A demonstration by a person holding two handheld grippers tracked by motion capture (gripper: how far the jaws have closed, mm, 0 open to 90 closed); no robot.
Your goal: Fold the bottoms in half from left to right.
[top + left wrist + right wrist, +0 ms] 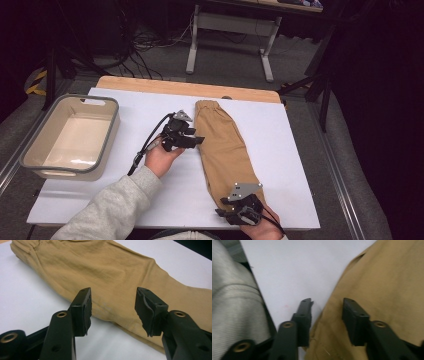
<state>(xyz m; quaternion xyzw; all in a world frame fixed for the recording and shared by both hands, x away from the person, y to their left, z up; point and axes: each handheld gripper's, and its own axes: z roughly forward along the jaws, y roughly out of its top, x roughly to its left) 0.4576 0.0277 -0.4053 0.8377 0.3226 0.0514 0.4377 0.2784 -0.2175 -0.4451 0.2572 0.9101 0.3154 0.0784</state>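
Note:
Tan trousers [222,150], folded lengthwise, lie on the white table cover [150,195] from the waistband at the far end to the near edge. My left gripper [199,140] hovers at the trousers' left edge, about midway along. In the left gripper view the left gripper [113,296] is open, and the tan cloth [112,272] lies beyond and under the gap. My right gripper [227,212] is over the near end of the trousers. In the right gripper view the right gripper [327,302] is open astride the cloth edge [387,277]; nothing is pinched.
A grey-rimmed beige bin [111,131] stands at the left of the table with nothing in it. The wooden table edge [185,87] runs along the far side. A grey sleeve [234,302] lies close to the left of the right gripper. Cables and desk legs [192,50] are on the floor beyond.

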